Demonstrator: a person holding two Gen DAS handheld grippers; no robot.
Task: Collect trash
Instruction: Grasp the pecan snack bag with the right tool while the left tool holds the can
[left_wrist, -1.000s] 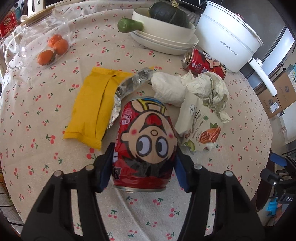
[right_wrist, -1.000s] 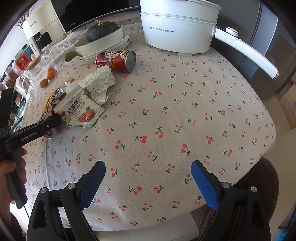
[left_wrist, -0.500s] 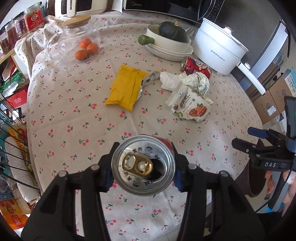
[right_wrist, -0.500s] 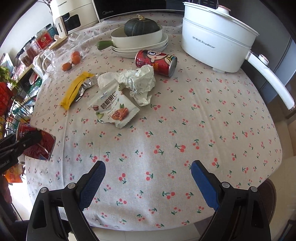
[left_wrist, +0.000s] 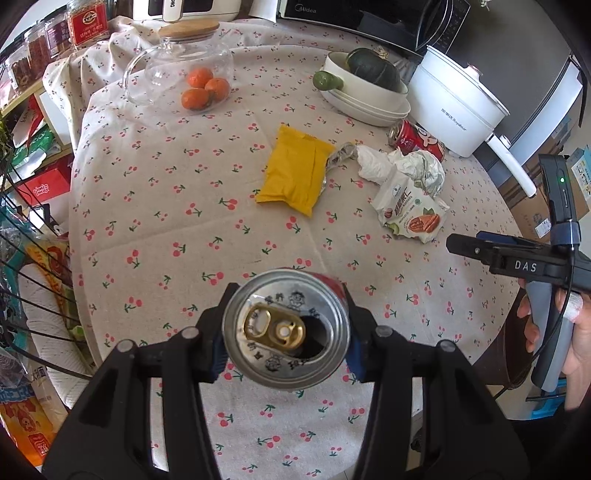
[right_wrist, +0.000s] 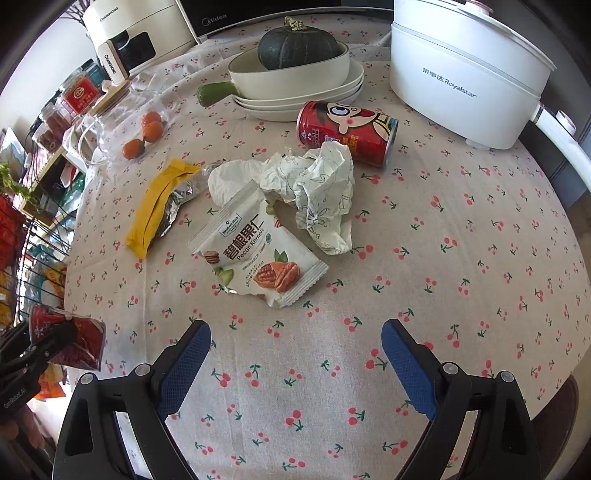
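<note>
Am keeping left gripper pinching red can, lifted off table edge, upright so nothing spills. Am lining spread, empty right gripper toward pecan packet, just beside crumpled paper.

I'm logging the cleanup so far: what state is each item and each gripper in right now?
Left gripper: shut on the held can.
Held can: opened, lifted off the table.
Right gripper: open, nothing between its fingers.
Second can: lying on its side.
Pecan packet: torn open, flat.
Crumpled paper: balled up.
Yellow wrapper: torn open, foil showing.
Glass jar: lying on its side, oranges inside.
</note>
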